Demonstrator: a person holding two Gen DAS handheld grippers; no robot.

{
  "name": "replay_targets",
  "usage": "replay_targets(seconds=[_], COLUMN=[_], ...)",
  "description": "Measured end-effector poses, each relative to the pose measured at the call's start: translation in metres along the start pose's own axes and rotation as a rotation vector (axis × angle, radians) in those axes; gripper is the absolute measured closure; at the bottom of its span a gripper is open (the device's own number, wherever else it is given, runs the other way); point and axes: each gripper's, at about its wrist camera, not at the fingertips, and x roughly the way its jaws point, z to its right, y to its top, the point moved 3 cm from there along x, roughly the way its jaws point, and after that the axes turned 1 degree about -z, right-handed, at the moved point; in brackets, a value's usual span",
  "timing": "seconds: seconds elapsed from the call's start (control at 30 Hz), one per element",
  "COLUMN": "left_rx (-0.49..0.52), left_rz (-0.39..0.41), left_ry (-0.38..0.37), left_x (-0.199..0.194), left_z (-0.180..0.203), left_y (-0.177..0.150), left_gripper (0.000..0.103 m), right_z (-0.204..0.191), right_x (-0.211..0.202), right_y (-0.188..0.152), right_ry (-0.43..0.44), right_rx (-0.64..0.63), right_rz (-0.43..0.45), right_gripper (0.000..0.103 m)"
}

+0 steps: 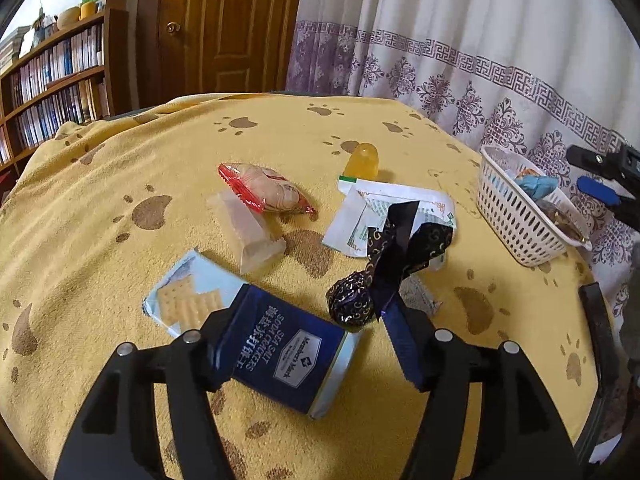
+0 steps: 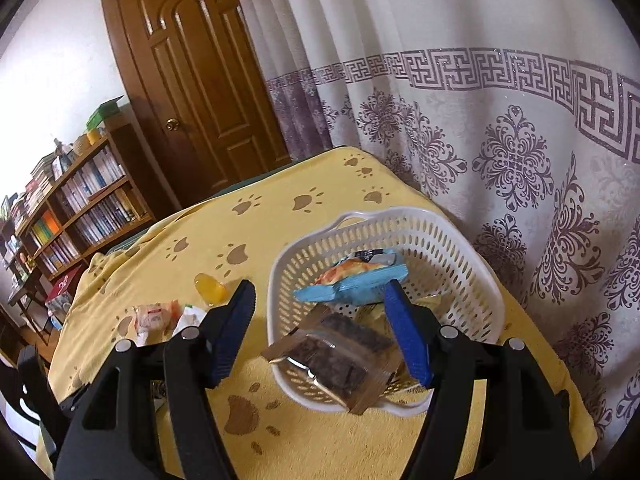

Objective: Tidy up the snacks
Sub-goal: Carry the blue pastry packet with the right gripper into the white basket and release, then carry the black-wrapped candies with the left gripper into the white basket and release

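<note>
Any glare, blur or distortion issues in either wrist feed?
Left wrist: heavy fisheye bend on the table edge, black corner vignette, soda cracker pack sharp, no glare. Right wrist: curtain bright but not blown out, basket sharp, bookshelf soft.

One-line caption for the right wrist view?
Open right gripper hovers over the white basket holding a blue snack pack and a brown bar.

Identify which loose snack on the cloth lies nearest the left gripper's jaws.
The blue soda cracker packet, partly between the open jaws; the other snacks lie farther off.
</note>
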Motion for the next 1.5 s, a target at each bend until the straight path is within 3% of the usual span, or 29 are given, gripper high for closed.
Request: replay_targets(seconds=[0.2,0.43,0.5,0.57,0.6,0.73,0.97,1.2,1.5], left_rx=[0.04,0.09,0.092,0.092,0.089,0.069,0.043,0.059,0.114], left_rz=[0.017,-0.064,-0.075,-0.101,-0.107,-0.103,-0.009,0.041,0.006], left_ry=[-0.007,0.0,0.026,0.051,0.057,0.056,0.058,-0.017,-0.139], left_x=[0.001,0.021,0.024,0.03,0.032,0.029,-0.007,-0.027,-0.007], left_z=[0.012,0.025,0.025,0.025,0.024,0.02,0.022,0.061,0.132], left_y=[0.005,0.003,0.004,0.005,0.004,0.005,0.026,0.052,0.08], left_gripper=[0.039,0.039,0.044,0.066,0.071,0.073,0.073,0.073,0.073], right_z=[0.003,0.014,0.018,0.022,0.023,0.03,0.047,0.064,0.092], right_x=[-0.008,-0.012,-0.013,-0.013,-0.013,-0.018,-0.029,-0.037,-0.038], right_y=[-0.004,-0.01,-0.011,-0.012,-0.013,-0.013,-0.009,-0.011,-0.023], right_ry=[0.016,0.034,0.037,0.04,0.041,0.036,0.028,0.002,0.009], right_rx=[-0.009,0.016,0.025,0.033,0.036,0.045,0.071,0.081,0.122], right_rz=[0.012,0.011,0.01,0.009,0.009,0.022,0.064,0.098,0.084], right_gripper=[0.034,0.034,0.034,0.034,0.034,0.034,0.034,0.034,0.034])
